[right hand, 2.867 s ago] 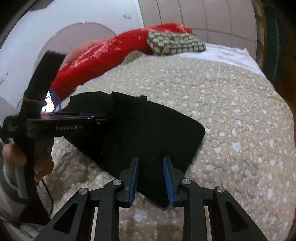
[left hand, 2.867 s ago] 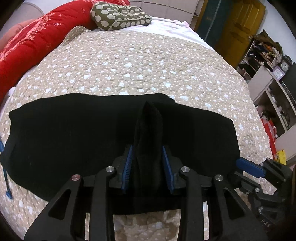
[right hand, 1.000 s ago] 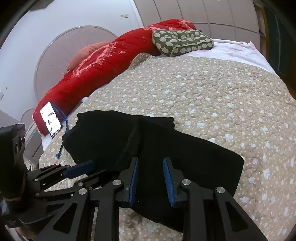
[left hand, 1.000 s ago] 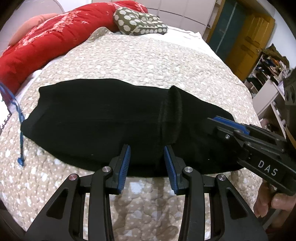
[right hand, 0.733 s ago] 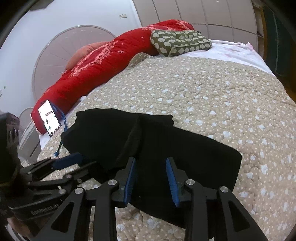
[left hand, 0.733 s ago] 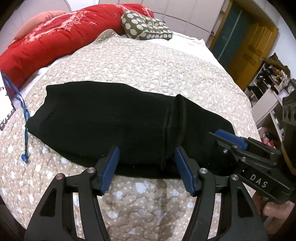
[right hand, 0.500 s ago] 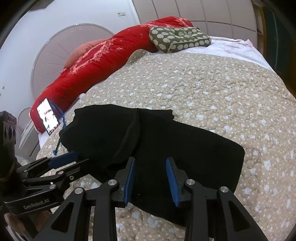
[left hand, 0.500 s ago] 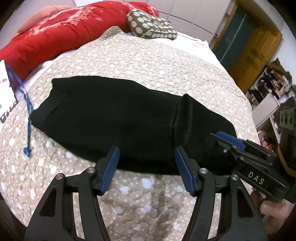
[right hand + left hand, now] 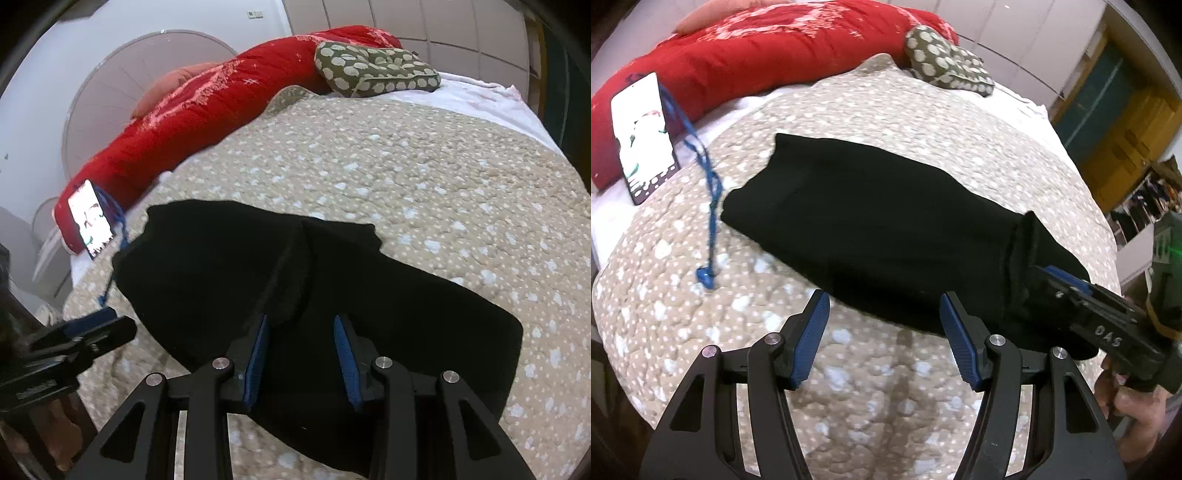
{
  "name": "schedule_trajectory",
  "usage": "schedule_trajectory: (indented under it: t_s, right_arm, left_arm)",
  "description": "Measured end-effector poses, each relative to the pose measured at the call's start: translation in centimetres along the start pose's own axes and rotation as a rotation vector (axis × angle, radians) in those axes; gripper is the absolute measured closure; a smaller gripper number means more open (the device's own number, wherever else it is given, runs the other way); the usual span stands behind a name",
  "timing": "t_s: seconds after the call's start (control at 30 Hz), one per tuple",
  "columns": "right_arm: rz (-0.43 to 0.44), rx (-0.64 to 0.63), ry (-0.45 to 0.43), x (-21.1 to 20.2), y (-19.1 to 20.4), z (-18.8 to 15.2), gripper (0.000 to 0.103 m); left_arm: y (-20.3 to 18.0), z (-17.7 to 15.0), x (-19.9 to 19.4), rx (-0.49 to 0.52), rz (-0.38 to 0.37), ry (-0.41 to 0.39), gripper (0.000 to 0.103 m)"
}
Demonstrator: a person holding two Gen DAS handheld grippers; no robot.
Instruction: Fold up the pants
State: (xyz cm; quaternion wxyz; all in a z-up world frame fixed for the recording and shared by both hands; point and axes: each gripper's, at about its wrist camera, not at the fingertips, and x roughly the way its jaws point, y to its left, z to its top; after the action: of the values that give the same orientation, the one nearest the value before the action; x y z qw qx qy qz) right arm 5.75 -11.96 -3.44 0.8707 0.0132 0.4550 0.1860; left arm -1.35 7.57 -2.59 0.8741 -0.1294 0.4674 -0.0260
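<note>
Black pants (image 9: 871, 229) lie folded lengthwise across a beige spotted quilt (image 9: 886, 387); they also show in the right wrist view (image 9: 332, 288), with a raised fold ridge (image 9: 291, 269) across the middle. My left gripper (image 9: 884, 338) is open and empty, just short of the pants' near edge. My right gripper (image 9: 301, 349) is open, low over the pants near the ridge, holding nothing. It shows at the right of the left wrist view (image 9: 1082, 302), its tip at the pants' right end.
A red duvet (image 9: 207, 122) and a green spotted pillow (image 9: 373, 70) lie at the head of the bed. A phone (image 9: 642, 136) with a blue cord (image 9: 709, 206) lies left of the pants. Cabinets and shelves (image 9: 1137, 155) stand beyond the bed's right side.
Both grippers let go of the pants and opened. My left gripper has drawn back and swung left, bringing the phone into view. The pants lie flat on the quilt.
</note>
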Motion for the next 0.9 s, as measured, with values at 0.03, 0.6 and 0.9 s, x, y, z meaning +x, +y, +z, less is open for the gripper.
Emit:
schedule_trajectory:
  t_s: [0.03,0.6,0.9]
  right_arm:
    - [0.004,0.001,-0.001,0.0,0.1,0.1,0.068]
    - [0.062,-0.063,-0.015,0.5,3.5,2.0,0.067]
    - [0.124,-0.182,-0.003,3.4,7.2,6.4,0.056]
  left_arm:
    - [0.2,-0.1,-0.1,-0.005,0.003,0.0,0.041]
    - [4.5,-0.5,0.3,-0.184,-0.057,0.01,0.041]
    - [5.3,0.2,1.0,-0.266,-0.09,-0.01,0.035]
